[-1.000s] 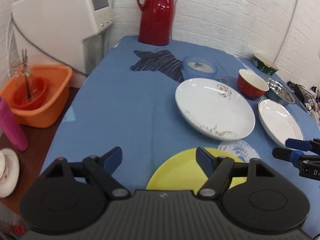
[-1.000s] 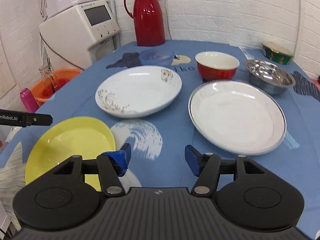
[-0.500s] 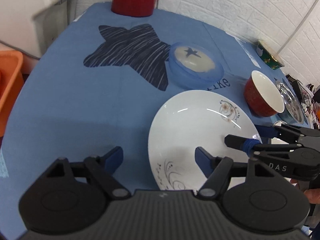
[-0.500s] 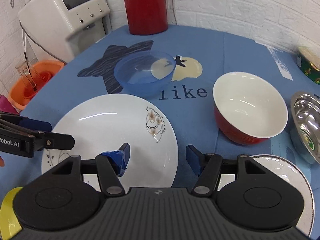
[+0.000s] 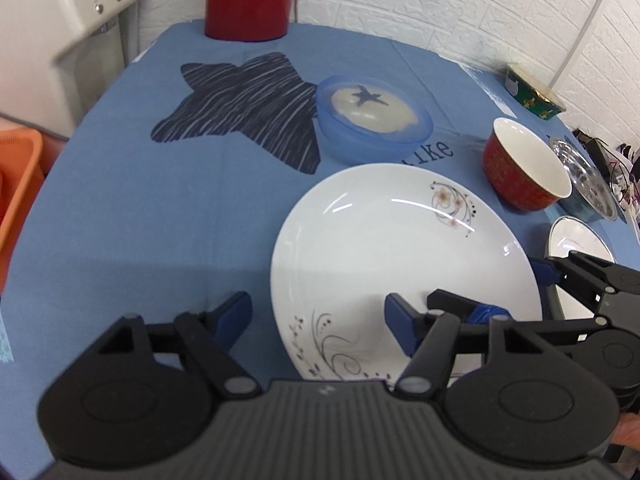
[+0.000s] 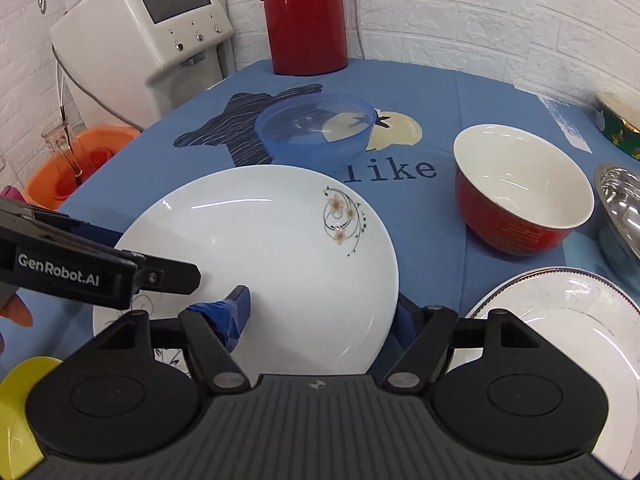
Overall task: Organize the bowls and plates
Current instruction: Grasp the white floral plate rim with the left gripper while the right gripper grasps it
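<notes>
A white floral plate [image 5: 404,248] [image 6: 272,252] lies on the blue tablecloth between both grippers. My left gripper [image 5: 320,320] is open and straddles its left rim, one finger over the plate, one over the cloth. My right gripper [image 6: 320,316] is open and straddles its right rim, left finger above the plate, right finger beside and below the edge. A blue translucent bowl [image 5: 374,116] [image 6: 316,128], a red bowl [image 5: 526,164] [image 6: 520,204], a steel bowl [image 5: 584,178] [image 6: 622,204], a silver-rimmed white plate [image 6: 560,332] [image 5: 580,236] and a yellow plate [image 6: 20,400] surround it.
A red thermos [image 6: 306,16] and a white appliance [image 6: 140,36] stand at the back. An orange basin [image 6: 76,160] sits off the table's left side. A green tin [image 5: 534,96] is at the far right. White brick wall behind.
Both grippers have closed in on the white floral plate from either side; the right one moved further forward and lower, so its fingers now bracket the plate's rim.
</notes>
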`<state>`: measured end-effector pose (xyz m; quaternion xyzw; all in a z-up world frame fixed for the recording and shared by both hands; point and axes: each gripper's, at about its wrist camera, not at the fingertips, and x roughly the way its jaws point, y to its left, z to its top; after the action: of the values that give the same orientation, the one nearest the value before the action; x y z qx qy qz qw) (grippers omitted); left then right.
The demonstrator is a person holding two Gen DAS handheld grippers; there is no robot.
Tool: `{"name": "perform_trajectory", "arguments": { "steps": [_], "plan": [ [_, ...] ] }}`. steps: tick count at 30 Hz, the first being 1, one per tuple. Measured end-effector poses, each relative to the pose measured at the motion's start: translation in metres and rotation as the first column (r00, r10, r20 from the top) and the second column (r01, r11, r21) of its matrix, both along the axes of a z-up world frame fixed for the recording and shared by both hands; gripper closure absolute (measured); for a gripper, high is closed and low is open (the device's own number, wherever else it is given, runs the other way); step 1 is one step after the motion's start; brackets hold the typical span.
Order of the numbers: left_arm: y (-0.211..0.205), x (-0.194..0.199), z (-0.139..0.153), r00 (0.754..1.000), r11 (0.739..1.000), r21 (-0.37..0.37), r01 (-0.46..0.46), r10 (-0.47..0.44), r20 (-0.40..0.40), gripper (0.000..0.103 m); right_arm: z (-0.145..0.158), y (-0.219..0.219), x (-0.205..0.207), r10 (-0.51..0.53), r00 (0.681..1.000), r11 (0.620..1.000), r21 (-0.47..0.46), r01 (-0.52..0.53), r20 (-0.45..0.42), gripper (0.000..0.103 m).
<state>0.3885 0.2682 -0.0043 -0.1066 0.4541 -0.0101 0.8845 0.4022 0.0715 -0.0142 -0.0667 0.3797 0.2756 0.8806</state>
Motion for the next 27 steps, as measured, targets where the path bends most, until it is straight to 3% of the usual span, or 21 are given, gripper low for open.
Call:
{"name": "perform_trajectory", "arguments": {
  "steps": [1,3,6,9,13,17,27],
  "plan": [
    [-0.001,-0.001,0.0,1.0,1.0,0.015,0.0,0.0,0.002,0.046,-0.001,0.0,-0.001,-0.001,1.0,1.0,0.008,0.001,0.012,0.043],
    [-0.002,-0.004,0.002,1.0,1.0,0.027,0.011,-0.012,0.013,0.068,-0.004,-0.003,-0.004,0.012,0.999,0.999,0.03,-0.013,0.038,0.048],
    [0.002,-0.004,0.003,1.0,1.0,0.002,-0.001,0.001,0.005,0.076,-0.005,-0.012,-0.002,0.028,0.998,0.998,0.051,-0.031,0.062,0.065],
    [0.007,-0.007,0.005,0.999,0.999,-0.041,-0.036,0.035,-0.02,0.079,-0.002,-0.016,0.002,0.017,0.999,0.997,0.069,-0.019,0.034,0.071],
    [0.009,-0.014,0.01,0.998,0.999,-0.021,-0.047,0.047,-0.031,0.08,0.002,-0.015,-0.001,-0.002,0.999,0.991,0.137,0.007,-0.039,0.069],
    [0.01,-0.024,0.023,0.999,0.999,-0.009,-0.052,0.051,-0.015,0.08,0.005,-0.01,-0.007,-0.014,0.998,0.989,0.148,0.024,-0.067,0.067],
    [0.005,-0.079,0.048,0.998,0.998,-0.014,-0.058,0.058,0.009,0.08,0.04,-0.011,-0.051,-0.002,1.0,0.984,0.181,0.005,-0.018,0.064]
  ]
}}
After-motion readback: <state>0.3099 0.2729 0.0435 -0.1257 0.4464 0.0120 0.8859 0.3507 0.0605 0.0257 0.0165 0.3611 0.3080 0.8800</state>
